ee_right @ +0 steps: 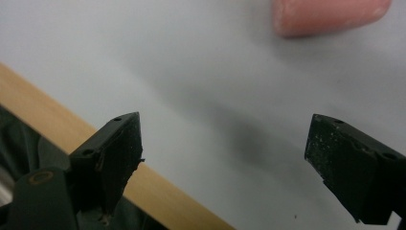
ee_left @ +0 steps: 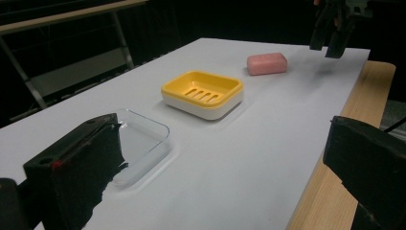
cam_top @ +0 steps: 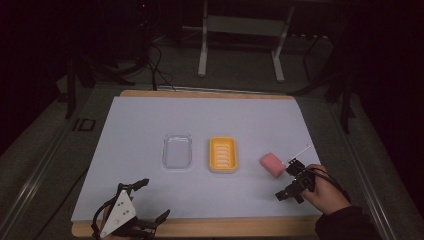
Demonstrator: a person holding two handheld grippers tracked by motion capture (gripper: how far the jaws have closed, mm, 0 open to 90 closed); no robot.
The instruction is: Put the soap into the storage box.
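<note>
- High view: a white sheet point(cam_top: 200, 125) covers a wooden counter point(cam_top: 210, 93), whose bare edge runs along the near and far sides.
- Near the sheet's centre lie two dishes just beside each other but apart: a clear plastic tray point(cam_top: 178, 151) and, at its 3 o'clock, a yellow soap dish point(cam_top: 223, 154) with a slotted floor on a white base.
- A pink soap bar point(cam_top: 272, 164) lies flat on the sheet at 3 o'clock from the yellow soap dish, apart from it.
- The right tongs point(cam_top: 292, 181) sit at 4 o'clock from the soap bar, held by the person's right hand point(cam_top: 325, 192); the far tip is just beside the bar, though contact cannot be told from this view.
- The left tongs point(cam_top: 154, 200) are at the near-left corner, at 7 o'clock from the clear tray and well apart from it, with a grey three-cornered plate on top.
- Left gripper view: the left tongs are released, the jaws spread wide with nothing between them; the clear tray point(ee_left: 139, 143), the yellow dish point(ee_left: 203, 93) and the soap bar point(ee_left: 267, 63) line up beyond, and the right tongs point(ee_left: 332, 33) hang above the sheet past the bar.
- Right gripper view: the right tongs point(ee_right: 225, 153) are released too, the jaws far apart over bare sheet, the soap bar point(ee_right: 330, 14) lying at 1 o'clock beyond the tips, untouched.
</note>
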